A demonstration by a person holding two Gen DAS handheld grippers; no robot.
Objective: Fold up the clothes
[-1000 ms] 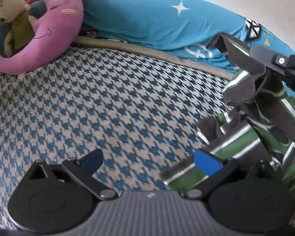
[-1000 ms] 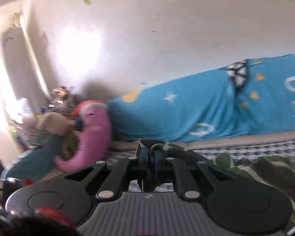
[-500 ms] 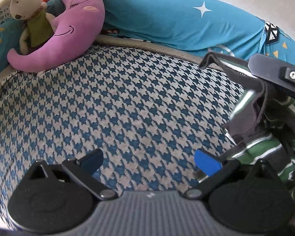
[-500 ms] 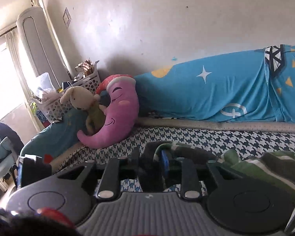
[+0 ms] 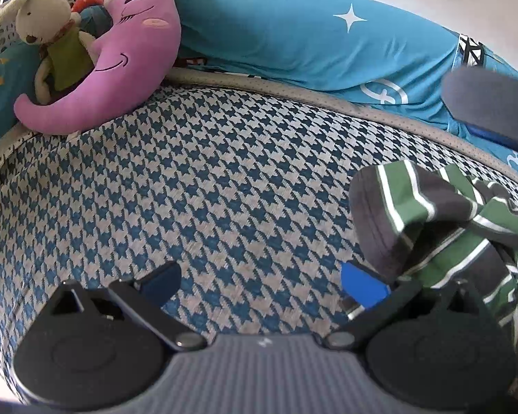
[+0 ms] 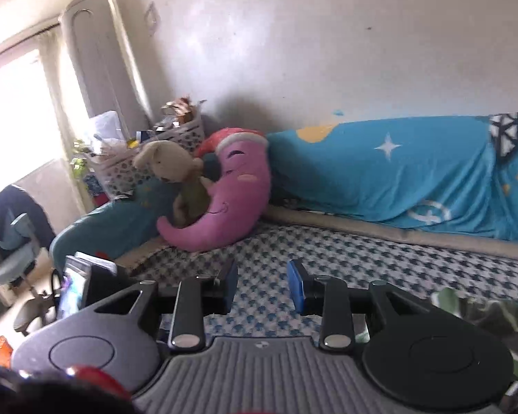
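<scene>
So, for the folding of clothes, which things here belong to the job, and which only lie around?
For the job:
- striped garment, crumpled on the houndstooth mattress
- left gripper, open
- right gripper, open

Only lying around:
- purple moon pillow
- plush rabbit
- blue star-print bedding
- white basket

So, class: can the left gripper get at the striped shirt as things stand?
Probably yes. The left gripper is open, and the striped shirt lies crumpled on the bed right beside its right finger, with nothing between.
</scene>
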